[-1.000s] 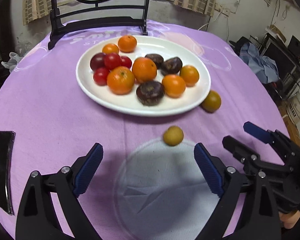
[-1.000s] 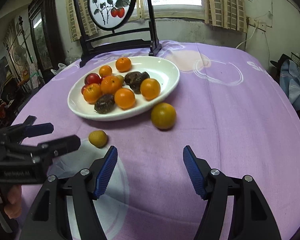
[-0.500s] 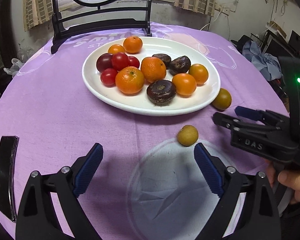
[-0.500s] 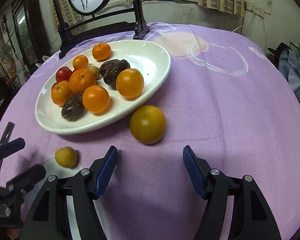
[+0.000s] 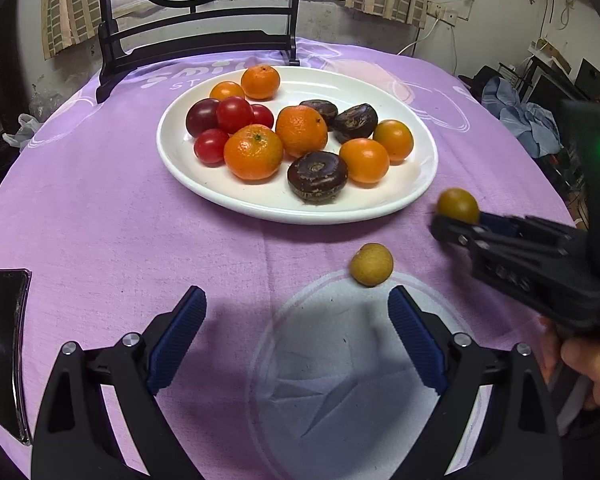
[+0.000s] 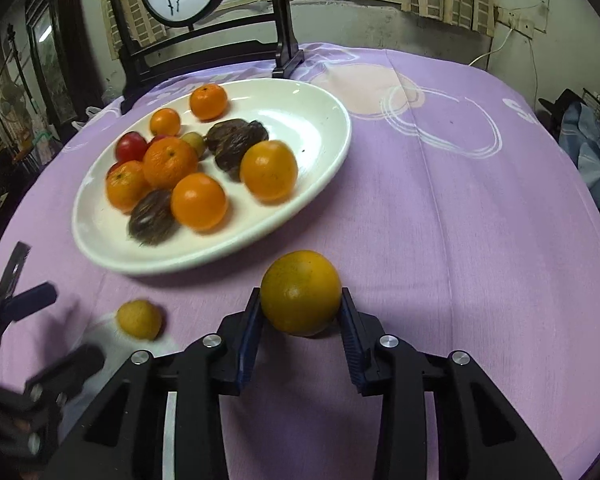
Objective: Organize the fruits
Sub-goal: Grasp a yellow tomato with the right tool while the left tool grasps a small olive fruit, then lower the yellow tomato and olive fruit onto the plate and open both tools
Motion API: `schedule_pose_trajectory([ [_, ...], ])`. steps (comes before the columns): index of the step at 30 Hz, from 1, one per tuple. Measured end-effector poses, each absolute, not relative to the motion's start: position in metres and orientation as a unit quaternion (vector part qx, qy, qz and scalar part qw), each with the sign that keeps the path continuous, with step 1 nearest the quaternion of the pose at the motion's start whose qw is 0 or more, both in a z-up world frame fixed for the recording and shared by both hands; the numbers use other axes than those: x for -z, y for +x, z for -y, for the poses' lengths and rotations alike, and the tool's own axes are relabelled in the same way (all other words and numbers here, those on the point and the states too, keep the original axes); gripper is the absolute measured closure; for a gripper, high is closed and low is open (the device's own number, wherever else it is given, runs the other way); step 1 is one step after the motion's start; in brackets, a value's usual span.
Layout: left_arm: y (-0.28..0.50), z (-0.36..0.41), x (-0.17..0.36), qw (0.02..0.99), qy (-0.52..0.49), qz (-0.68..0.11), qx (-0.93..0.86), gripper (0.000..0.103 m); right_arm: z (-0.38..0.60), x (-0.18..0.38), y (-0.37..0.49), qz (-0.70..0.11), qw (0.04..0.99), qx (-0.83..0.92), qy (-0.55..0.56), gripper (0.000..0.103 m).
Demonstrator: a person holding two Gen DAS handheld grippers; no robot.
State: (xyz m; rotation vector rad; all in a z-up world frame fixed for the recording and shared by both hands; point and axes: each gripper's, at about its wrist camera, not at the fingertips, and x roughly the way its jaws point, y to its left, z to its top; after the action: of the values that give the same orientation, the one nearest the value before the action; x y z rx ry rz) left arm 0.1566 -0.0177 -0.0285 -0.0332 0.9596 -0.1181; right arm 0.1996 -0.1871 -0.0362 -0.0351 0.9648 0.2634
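At the 9 o'clock edge of the purple-covered table [image 5: 100, 220], in the left wrist view, lies a dark phone [image 5: 6, 344]. The left gripper [image 5: 296, 334] hangs with its fingers spread wide over a pale printed circle, nothing between them. Toward 12 o'clock sits the white plate [image 5: 420, 176]; it holds red tomatoes [image 5: 224, 122] on its left side, several oranges [image 5: 254, 152] through the middle and to the right, and three dark brown fruits [image 5: 317, 176]. A small yellow fruit [image 5: 371, 265] rests on the cloth just below the plate's rim. At 3 o'clock the right gripper [image 6: 300, 322] has just closed its fingers on a greenish orange [image 6: 300, 292] that sits on the table just beside the plate's rim.
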Motion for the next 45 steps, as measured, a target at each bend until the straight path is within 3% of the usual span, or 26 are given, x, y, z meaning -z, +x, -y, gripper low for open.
schedule_pose_trajectory([
  [11, 0.159, 0.032, 0.038, 0.874, -0.021, -0.479, 0.08, 0.013, 0.216, 0.026, 0.152, -0.451, 0.879, -0.155, 0.022, 0.065],
  [17, 0.166, 0.057, 0.045, 0.866, -0.009, -0.49, 0.097, 0.021, 0.224, 0.015, 0.146, -0.429, 0.89, -0.155, 0.022, 0.065],
  [21, 0.175, 0.078, 0.045, 0.871, 0.034, -0.483, 0.088, 0.038, 0.232, 0.006, 0.143, -0.416, 0.894, -0.164, 0.034, 0.065],
  [23, 0.177, 0.081, 0.043, 0.876, 0.041, -0.473, 0.08, 0.053, 0.235, 0.005, 0.142, -0.413, 0.895, -0.161, 0.036, 0.065],
  [25, 0.178, 0.078, 0.042, 0.881, 0.038, -0.466, 0.069, 0.076, 0.238, 0.005, 0.143, -0.415, 0.895, -0.158, 0.04, 0.065],
  [34, 0.158, 0.066, 0.032, 0.877, 0.039, -0.471, 0.092, 0.076, 0.23, 0.006, 0.139, -0.411, 0.895, -0.173, 0.031, 0.065],
  [45, 0.148, 0.035, -0.029, 0.903, 0.042, -0.418, 0.089, 0.077, 0.207, -0.03, 0.135, -0.385, 0.895, -0.225, 0.023, 0.065],
])
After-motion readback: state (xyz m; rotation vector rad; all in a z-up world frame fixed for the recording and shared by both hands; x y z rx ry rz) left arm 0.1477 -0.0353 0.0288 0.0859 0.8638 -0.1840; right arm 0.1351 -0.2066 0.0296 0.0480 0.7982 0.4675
